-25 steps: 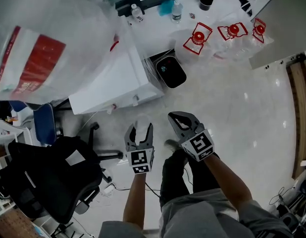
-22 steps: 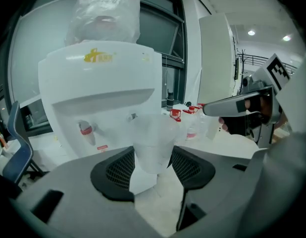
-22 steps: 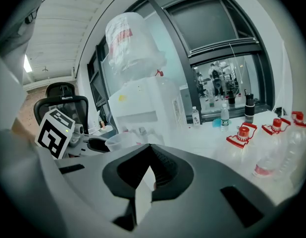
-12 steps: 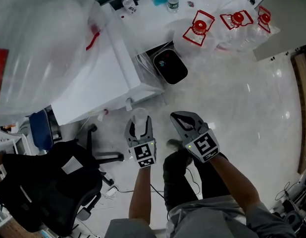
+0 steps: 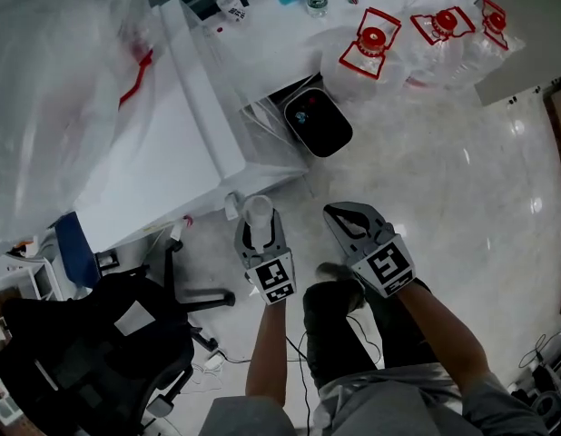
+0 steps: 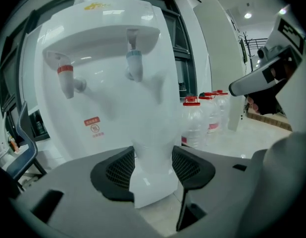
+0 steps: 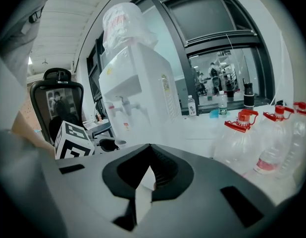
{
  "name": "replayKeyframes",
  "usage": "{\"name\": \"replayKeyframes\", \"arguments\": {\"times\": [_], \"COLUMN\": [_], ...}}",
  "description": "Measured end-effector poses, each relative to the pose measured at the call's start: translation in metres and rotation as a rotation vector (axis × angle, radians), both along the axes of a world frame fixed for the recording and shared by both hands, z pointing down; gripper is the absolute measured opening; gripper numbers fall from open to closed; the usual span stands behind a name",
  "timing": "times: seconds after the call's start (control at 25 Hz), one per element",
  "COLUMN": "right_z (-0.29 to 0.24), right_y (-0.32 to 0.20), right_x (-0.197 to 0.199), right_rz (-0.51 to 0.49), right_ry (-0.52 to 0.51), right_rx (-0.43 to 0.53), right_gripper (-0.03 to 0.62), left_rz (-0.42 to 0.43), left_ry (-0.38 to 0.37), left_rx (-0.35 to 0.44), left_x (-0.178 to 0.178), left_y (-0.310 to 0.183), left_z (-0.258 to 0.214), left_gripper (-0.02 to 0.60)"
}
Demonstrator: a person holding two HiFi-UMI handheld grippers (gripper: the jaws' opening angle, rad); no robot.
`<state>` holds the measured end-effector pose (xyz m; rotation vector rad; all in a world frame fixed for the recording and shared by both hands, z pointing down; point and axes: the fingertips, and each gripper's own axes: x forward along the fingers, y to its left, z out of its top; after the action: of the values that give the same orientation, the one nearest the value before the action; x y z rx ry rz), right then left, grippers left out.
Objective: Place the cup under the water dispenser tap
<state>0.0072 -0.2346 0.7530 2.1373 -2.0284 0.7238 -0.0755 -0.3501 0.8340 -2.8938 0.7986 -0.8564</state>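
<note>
A white water dispenser (image 5: pixel 172 125) stands at the left of the head view, its two taps at the front edge. In the left gripper view the red tap (image 6: pixel 66 78) and the blue tap (image 6: pixel 134 63) hang above and beyond a translucent white cup (image 6: pixel 150 133). My left gripper (image 6: pixel 152 157) is shut on that cup, pads on both sides, holding it upright. From the head view the cup (image 5: pixel 258 212) sits just before the taps, held in the left gripper (image 5: pixel 260 223). My right gripper (image 5: pixel 339 214) is beside it, shut and with nothing in it (image 7: pixel 149 152).
A black office chair (image 5: pixel 90 352) stands low on the left. Large water bottles with red caps (image 5: pixel 371 44) sit on the floor at the top right, beside a black bin (image 5: pixel 317 125). A plastic-wrapped jug (image 5: pixel 44 80) tops the dispenser. A person's legs are below the grippers.
Both grippers have sunk, and the left one has carried the cup closer to the dispenser's taps. The jaws kept their states.
</note>
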Motion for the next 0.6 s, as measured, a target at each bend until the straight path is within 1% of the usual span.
{"name": "replayKeyframes", "arguments": {"times": [0.36, 0.6], "right_z": [0.033, 0.048], "right_y": [-0.007, -0.009], "right_x": [0.013, 0.023], "right_rz": [0.008, 0.024], "right_ry": [0.023, 0.038], "right_rx": [0.012, 0.021], "right_gripper": [0.011, 0.011], "left_rz": [-0.07, -0.098], "left_ry": [0.042, 0.066], "left_rx": [0.008, -0.002], "left_x": [0.004, 0.007], "left_y": [-0.023, -0.034], "left_z": [0.043, 0.066], "left_gripper": [0.241, 0.241]}}
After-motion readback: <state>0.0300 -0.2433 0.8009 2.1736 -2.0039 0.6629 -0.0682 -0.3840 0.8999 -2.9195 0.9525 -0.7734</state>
